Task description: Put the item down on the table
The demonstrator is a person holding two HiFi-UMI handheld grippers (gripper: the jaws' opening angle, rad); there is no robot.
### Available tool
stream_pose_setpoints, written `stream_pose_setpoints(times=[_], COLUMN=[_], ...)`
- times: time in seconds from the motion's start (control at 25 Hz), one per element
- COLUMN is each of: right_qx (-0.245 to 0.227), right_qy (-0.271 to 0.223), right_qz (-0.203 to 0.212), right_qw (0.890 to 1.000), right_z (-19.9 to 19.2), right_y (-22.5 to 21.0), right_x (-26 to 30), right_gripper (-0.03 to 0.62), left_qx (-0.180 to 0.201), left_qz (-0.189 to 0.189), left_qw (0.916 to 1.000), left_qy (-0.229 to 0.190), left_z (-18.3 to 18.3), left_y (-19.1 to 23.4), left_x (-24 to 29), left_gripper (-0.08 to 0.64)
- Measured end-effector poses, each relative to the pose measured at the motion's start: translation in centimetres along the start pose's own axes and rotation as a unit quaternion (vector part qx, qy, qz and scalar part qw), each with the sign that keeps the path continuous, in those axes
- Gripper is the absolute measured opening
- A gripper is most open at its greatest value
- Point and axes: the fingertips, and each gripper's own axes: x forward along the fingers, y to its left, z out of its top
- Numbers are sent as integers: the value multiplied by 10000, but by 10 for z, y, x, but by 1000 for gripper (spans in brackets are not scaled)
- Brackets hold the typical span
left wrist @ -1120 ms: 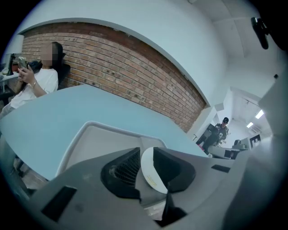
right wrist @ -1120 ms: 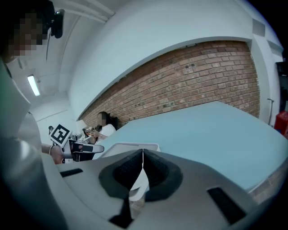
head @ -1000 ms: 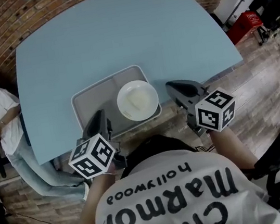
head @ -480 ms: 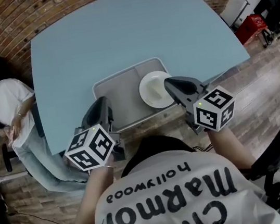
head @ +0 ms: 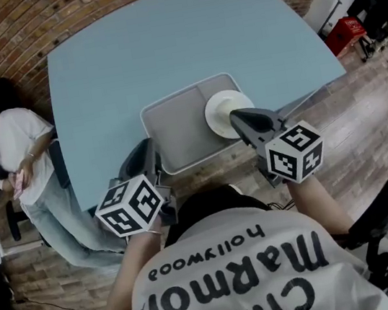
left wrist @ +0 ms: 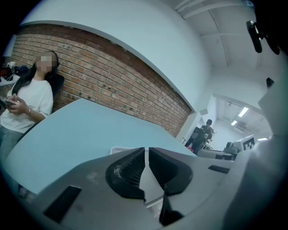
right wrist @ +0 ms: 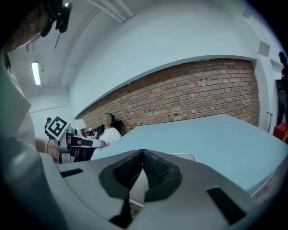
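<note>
A grey tray [head: 179, 127] lies on the light blue table [head: 162, 46], its near rim at the table's front edge. A white plate [head: 222, 108] sits on the tray's right part. My left gripper [head: 146, 149] hovers at the tray's near left corner, jaws shut with only a thin slit and nothing between them [left wrist: 146, 150]. My right gripper [head: 237, 116] points over the plate's near right edge, jaws shut and empty [right wrist: 143, 152]. From the right gripper view only the tray's rim [right wrist: 184, 156] shows past the jaws; the plate is hidden.
A seated person in a white shirt [head: 11, 150] is at the table's left side. A brick wall runs behind the table. A red crate [head: 350, 32] stands on the wooden floor to the right. The tabletop beyond the tray is bare.
The view has shifted left along the table, so tray and plate now lie further right. The right gripper's tip, earlier beside the tray, now overlaps the plate. The tray stayed put on the table.
</note>
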Motion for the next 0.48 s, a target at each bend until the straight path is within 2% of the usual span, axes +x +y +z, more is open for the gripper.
stream_pose_setpoints(times=[0.16, 0.48], right_qx=[-23, -1], right_qy=[-78, -7], right_qz=[-281, -347], right_qw=[9996, 9994], right_z=[-2, -5], right_y=[5, 14], right_x=[-4, -3], right_gripper=[9, 9], left_qx=[39, 48], left_qz=[-72, -124], left_qw=[10000, 9999], left_qy=[27, 37], left_z=[-2, -2], left_y=[5, 11], left_x=[-8, -15], left_gripper=[32, 32])
